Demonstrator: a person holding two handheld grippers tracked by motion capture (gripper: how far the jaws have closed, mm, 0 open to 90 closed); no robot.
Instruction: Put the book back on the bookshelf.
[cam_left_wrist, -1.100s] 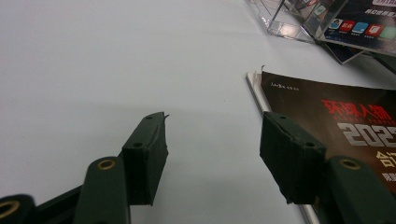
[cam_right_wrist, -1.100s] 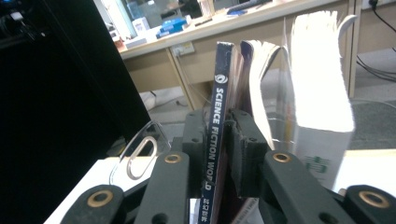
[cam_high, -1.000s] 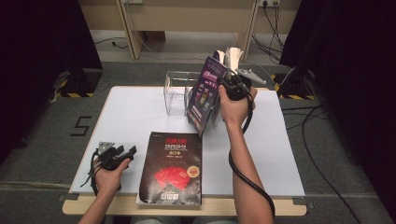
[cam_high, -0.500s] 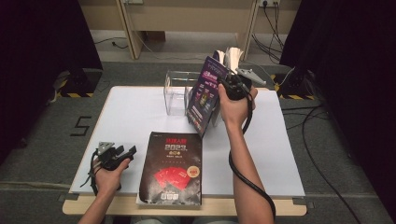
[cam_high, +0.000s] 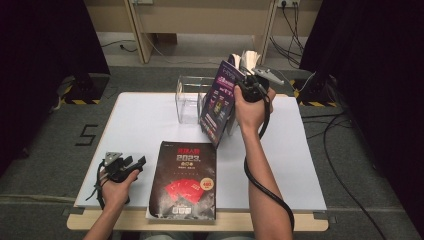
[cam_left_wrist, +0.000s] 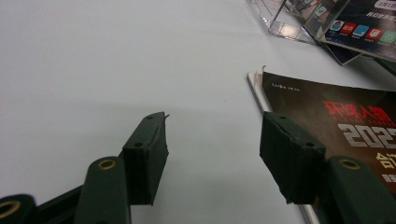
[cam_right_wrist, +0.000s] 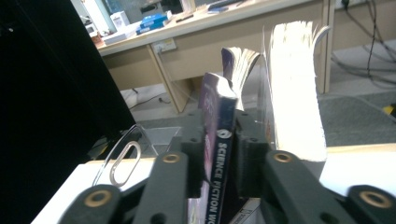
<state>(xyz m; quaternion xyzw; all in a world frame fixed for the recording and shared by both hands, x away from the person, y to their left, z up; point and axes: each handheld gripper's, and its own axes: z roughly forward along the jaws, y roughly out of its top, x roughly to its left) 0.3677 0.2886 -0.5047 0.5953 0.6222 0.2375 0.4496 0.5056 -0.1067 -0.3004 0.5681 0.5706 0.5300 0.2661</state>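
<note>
Nearest the person, the left tongs (cam_high: 134, 163) rest released on the white worktop (cam_high: 145, 120), jaws apart with nothing between them. Just to their right a dark magazine (cam_high: 186, 182) lies flat. Farther off, the right tongs (cam_right_wrist: 219, 161) have just been closing and clench the spine of a purple magazine (cam_high: 220, 100), held upright. A clear plastic rack (cam_high: 189, 100) stands just left of those tongs.

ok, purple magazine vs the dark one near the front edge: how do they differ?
The purple magazine stands tilted at the clear holder, clamped at its spine by the right hand-held gripper. The dark magazine lies flat on the table, cover up, untouched. Cover colours differ: purple versus black with red. Both are closed.
</note>
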